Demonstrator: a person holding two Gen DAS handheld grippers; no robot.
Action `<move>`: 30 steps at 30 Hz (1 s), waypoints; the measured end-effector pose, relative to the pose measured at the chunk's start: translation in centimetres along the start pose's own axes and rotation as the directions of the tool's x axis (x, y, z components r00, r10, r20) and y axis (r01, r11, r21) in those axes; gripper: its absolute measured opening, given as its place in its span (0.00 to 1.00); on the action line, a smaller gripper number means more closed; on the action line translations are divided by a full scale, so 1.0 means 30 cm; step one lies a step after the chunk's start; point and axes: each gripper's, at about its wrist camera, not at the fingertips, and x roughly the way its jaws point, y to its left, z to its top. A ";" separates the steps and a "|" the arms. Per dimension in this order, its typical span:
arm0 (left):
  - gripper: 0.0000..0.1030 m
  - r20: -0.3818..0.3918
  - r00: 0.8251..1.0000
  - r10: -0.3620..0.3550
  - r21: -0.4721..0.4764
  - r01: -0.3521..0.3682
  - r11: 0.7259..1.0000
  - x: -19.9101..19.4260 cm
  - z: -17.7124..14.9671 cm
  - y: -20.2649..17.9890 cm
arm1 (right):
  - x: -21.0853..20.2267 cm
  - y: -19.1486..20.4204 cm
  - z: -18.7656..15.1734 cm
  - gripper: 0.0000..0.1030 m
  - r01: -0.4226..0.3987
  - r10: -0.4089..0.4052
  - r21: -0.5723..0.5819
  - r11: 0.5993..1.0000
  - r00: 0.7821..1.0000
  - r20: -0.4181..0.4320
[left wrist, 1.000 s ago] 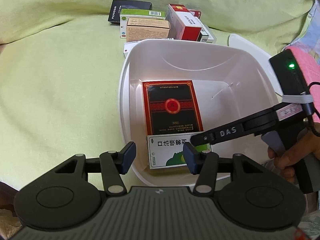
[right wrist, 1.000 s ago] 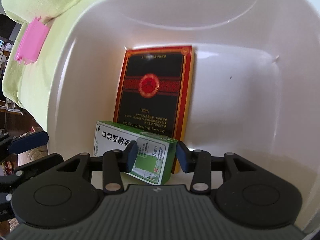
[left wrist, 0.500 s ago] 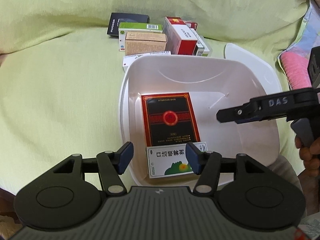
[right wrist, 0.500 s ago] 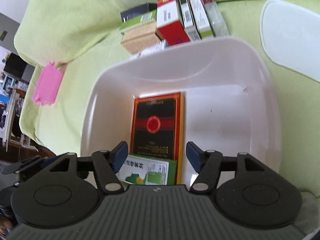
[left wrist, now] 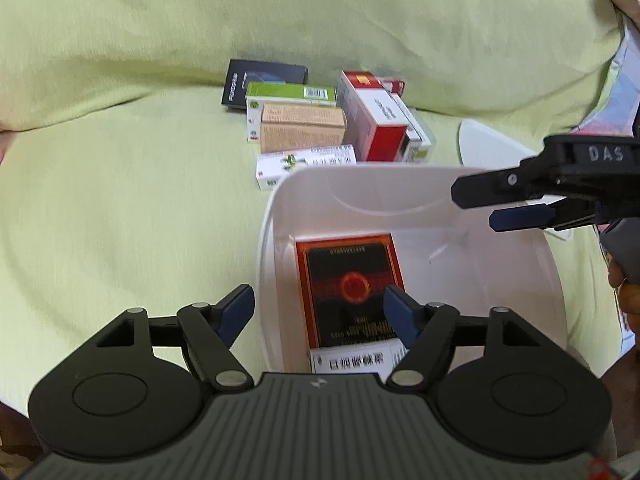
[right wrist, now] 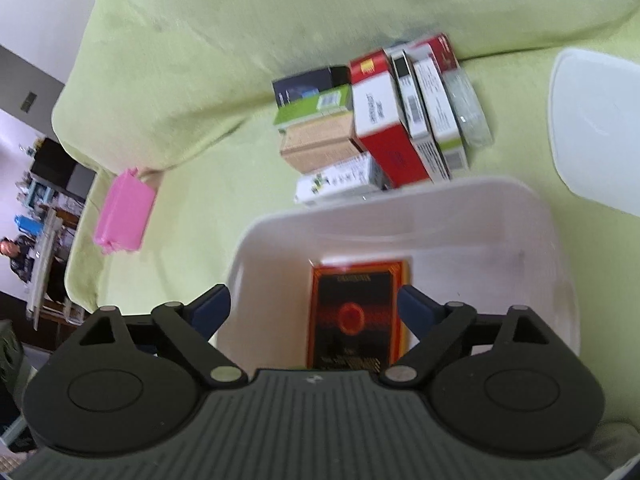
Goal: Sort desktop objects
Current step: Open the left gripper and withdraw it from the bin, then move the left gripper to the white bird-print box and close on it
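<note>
Both grippers had pulled back and up from the white bin (left wrist: 276, 216) since the earlier frames. The right gripper (right wrist: 314, 306) was empty, jaws wide, having left the green-and-white box (left wrist: 352, 360) flat at the bin's 6 o'clock edge, touching the black-and-red box (left wrist: 350, 280). The left gripper (left wrist: 318, 308) hovered wide and empty too. Unsorted boxes (right wrist: 384, 120) stood clustered at 12 o'clock beyond the bin, likely next; the bin's lid (right wrist: 596, 128) lay aside at 2 o'clock.

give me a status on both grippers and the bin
Left gripper open, empty. Right gripper open, empty, above bin. Black-red box and white box lie in bin; other boxes wait behind it. Nothing in the way.
</note>
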 end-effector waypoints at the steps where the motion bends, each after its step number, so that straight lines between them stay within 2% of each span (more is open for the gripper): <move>1: 0.70 0.007 1.000 -0.001 -0.001 0.001 1.000 0.001 0.012 0.007 | 0.000 0.007 0.016 0.88 -0.004 0.004 -0.001 1.000 1.000 0.010; 5: 0.70 0.041 0.999 -0.002 0.002 0.002 1.000 0.004 0.067 0.033 | 0.020 0.029 0.082 0.88 -0.015 0.015 -0.010 1.000 0.999 0.037; 14: 0.70 0.096 0.995 -0.009 -0.026 0.011 1.000 0.047 0.220 0.132 | 0.137 0.015 0.183 0.88 -0.016 0.015 0.047 0.999 0.999 0.028; 21: 0.70 0.066 0.998 0.019 -0.062 -0.015 0.998 0.167 0.295 0.228 | 0.223 -0.013 0.215 0.88 -0.004 0.002 0.085 0.996 1.000 0.017; 30: 0.70 0.015 0.999 0.028 -0.116 -0.026 0.993 0.284 0.280 0.317 | 0.305 -0.038 0.223 0.88 0.021 -0.020 0.099 0.995 1.000 -0.006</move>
